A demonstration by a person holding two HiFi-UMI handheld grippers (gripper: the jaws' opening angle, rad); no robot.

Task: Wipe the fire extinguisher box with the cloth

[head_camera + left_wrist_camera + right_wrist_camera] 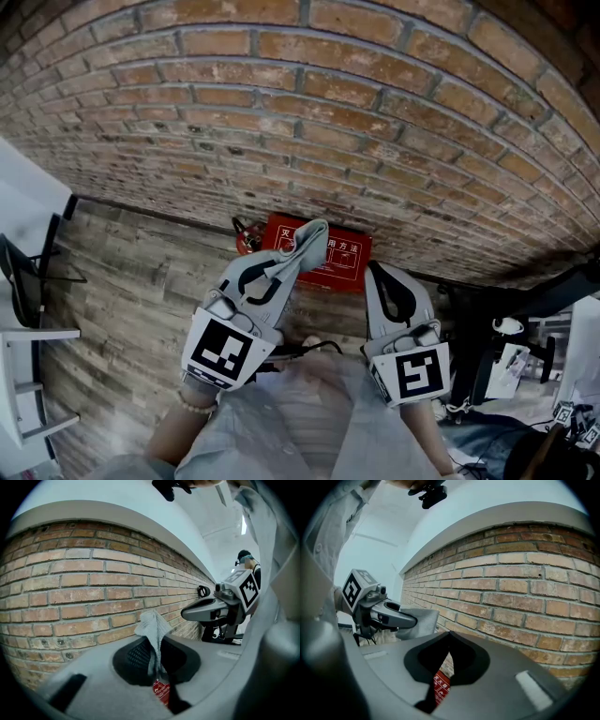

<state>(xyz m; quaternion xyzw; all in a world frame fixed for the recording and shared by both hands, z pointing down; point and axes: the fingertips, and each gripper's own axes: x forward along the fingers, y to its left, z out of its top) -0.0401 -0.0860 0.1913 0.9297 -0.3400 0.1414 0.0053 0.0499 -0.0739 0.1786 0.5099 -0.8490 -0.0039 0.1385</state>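
Note:
A red fire extinguisher box (pixel 328 263) with white lettering lies on the wood floor at the foot of the brick wall. My left gripper (pixel 298 247) hangs over its left part, shut on a grey cloth (pixel 307 244) that sticks up from the jaw tips. In the left gripper view the cloth (pixel 152 631) stands pinched in my left gripper (pixel 156 642), and a bit of the red box (pixel 161 691) shows below. My right gripper (pixel 374 269) hovers at the box's right edge, shut and holding nothing. In the right gripper view the right gripper (pixel 449 634) frames the box (pixel 442 686), with the left gripper (pixel 389 616) and cloth (pixel 421 620) at left.
The brick wall (pixel 309 122) rises right behind the box. A red and black extinguisher part (pixel 246 236) lies at the box's left end. A white shelf (pixel 28 375) and a black chair (pixel 23 277) stand at left. Dark stands and clutter (pixel 511 361) fill the right.

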